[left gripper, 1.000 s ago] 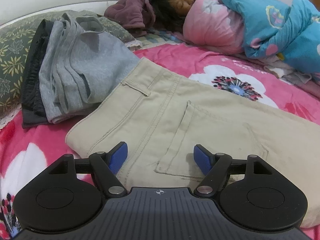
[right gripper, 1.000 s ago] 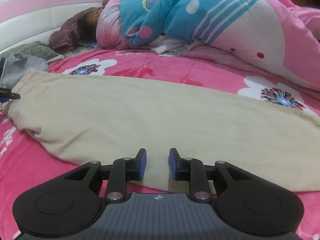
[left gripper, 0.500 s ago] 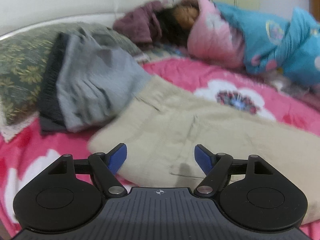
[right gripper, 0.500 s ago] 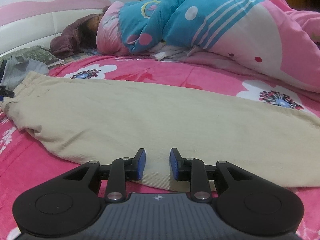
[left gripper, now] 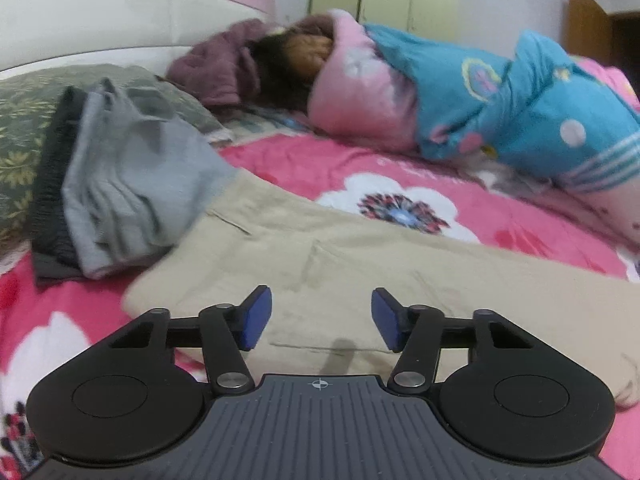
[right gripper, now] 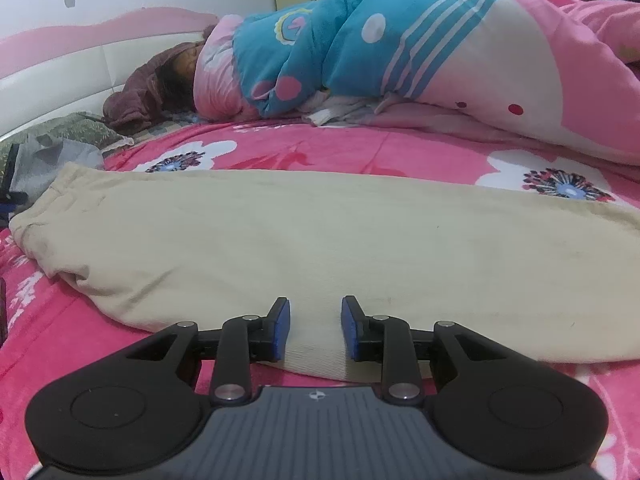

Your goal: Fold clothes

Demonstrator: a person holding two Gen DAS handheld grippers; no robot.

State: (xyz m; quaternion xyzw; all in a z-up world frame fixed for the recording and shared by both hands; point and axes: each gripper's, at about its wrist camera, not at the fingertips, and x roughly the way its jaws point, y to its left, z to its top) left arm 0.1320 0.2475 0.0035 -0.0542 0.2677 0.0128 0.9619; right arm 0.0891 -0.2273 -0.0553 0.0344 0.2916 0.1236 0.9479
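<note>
The beige trousers (right gripper: 320,240) lie stretched along the pink flowered bedspread (right gripper: 340,152), apparently doubled lengthwise so one leg rests on the other, waist end toward nine o'clock in the right wrist view and leg ends running off toward three o'clock. In the left wrist view we see the waist end with its back pocket (left gripper: 352,292) facing up, reaching from six o'clock out toward three. Our left gripper (left gripper: 320,320) hangs just above that pocket with its blue pads wide apart and nothing between them; our right gripper (right gripper: 316,330) sits over the near long edge of the legs, pads apart by a narrower gap, cloth showing through the gap but not pinched. We judge the trousers are at the long, half-width stage, so what remains is to bring one end over the other; whichever end is taken, it calls for closing on both layers together and carrying them flat so they do not slide apart. At ten o'clock of the waist a stack of grey folded clothes (left gripper: 132,184) touches the trousers, leaning on a green patterned pillow (left gripper: 24,120). Beyond, at twelve to two o'clock, a person lies under a blue and pink blanket (left gripper: 500,100).
</note>
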